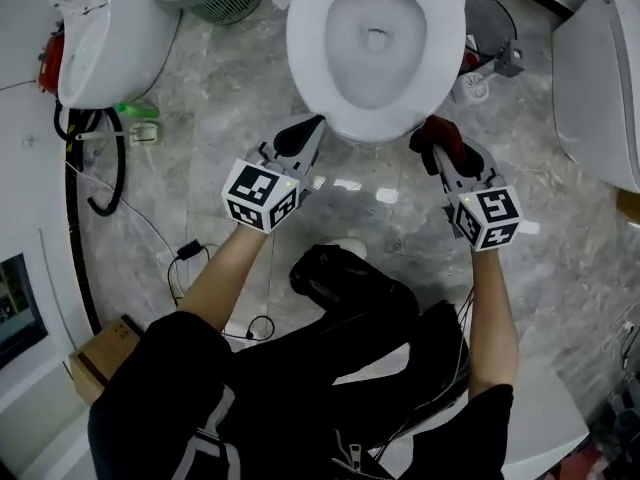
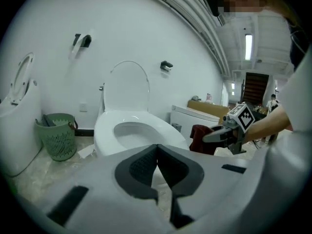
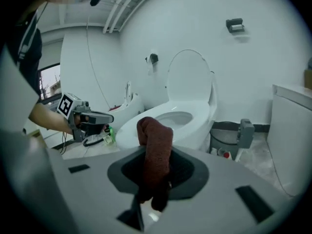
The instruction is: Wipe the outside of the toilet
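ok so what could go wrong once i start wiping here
The cloth is only pinched in the right gripper and flops loose, so rubbing the toilet could drag it out. Cables lie on the floor near you: a snag risk.

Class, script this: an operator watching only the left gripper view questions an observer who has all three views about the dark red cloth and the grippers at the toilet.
Operator: I see a cloth at the right gripper. Is it gripped?
Observer: Yes. The right gripper view shows it clamped between the fingers, its top folded over.
Operator: Where is my left gripper relative to the toilet?
Observer: In the head view it points at the bowl's front rim on that view's left; the right gripper is at the rim's other side.
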